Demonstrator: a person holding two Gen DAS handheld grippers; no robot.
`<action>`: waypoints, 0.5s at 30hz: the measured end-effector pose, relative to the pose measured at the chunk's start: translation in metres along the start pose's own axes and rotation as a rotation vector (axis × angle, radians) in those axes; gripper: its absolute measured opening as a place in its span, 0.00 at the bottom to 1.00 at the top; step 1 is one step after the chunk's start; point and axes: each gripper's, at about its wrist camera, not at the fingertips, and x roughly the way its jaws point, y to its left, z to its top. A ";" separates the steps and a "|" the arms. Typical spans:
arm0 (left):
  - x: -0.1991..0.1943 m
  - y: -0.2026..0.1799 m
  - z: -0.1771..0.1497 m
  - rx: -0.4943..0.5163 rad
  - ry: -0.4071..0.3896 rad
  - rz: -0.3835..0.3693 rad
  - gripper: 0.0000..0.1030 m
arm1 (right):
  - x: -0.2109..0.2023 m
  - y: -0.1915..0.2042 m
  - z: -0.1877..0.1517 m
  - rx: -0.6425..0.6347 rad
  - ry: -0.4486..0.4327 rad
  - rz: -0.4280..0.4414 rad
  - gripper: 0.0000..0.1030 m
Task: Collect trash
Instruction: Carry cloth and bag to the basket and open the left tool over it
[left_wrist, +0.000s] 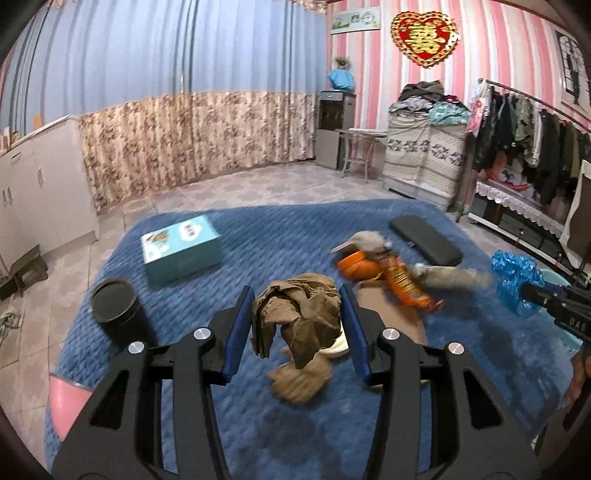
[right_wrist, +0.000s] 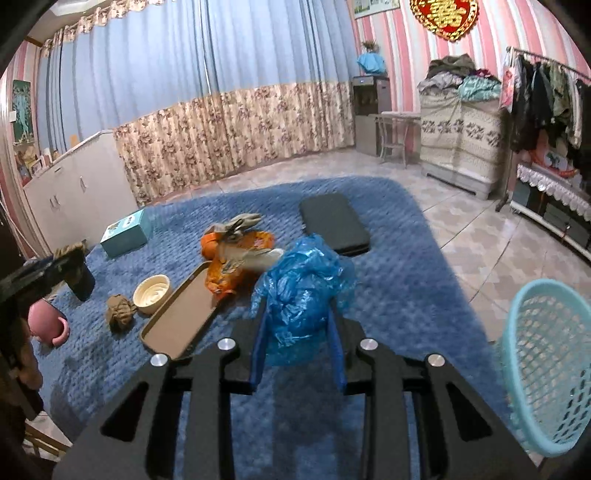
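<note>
My left gripper (left_wrist: 297, 325) is shut on a crumpled brown paper wad (left_wrist: 299, 314) and holds it above the blue bedspread (left_wrist: 258, 424). A second brown wad (left_wrist: 301, 380) lies on the spread below it and also shows in the right wrist view (right_wrist: 120, 312). My right gripper (right_wrist: 297, 339) is shut on a crumpled blue plastic bag (right_wrist: 303, 291), lifted above the spread; the bag also shows in the left wrist view (left_wrist: 515, 280). An orange snack wrapper (right_wrist: 236, 266) and grey-brown scraps (right_wrist: 242, 223) lie in the middle of the spread. A light blue mesh basket (right_wrist: 550, 369) stands at the right.
On the spread lie a teal box (left_wrist: 181, 247), a black cylinder (left_wrist: 118, 314), a black case (right_wrist: 334, 223), a brown tray (right_wrist: 181, 317), a cream bowl (right_wrist: 151, 293) and a pink mug (right_wrist: 46, 325). A clothes rack (left_wrist: 535, 140) and a cabinet (left_wrist: 37, 192) line the walls.
</note>
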 end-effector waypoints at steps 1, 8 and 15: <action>0.000 -0.006 0.003 0.006 -0.005 -0.008 0.44 | -0.004 -0.004 0.001 0.003 -0.010 -0.012 0.28; 0.003 -0.056 0.016 0.070 -0.035 -0.063 0.44 | -0.030 -0.045 0.005 0.044 -0.070 -0.096 0.28; 0.017 -0.097 0.026 0.060 -0.029 -0.120 0.44 | -0.053 -0.086 0.005 0.084 -0.114 -0.219 0.28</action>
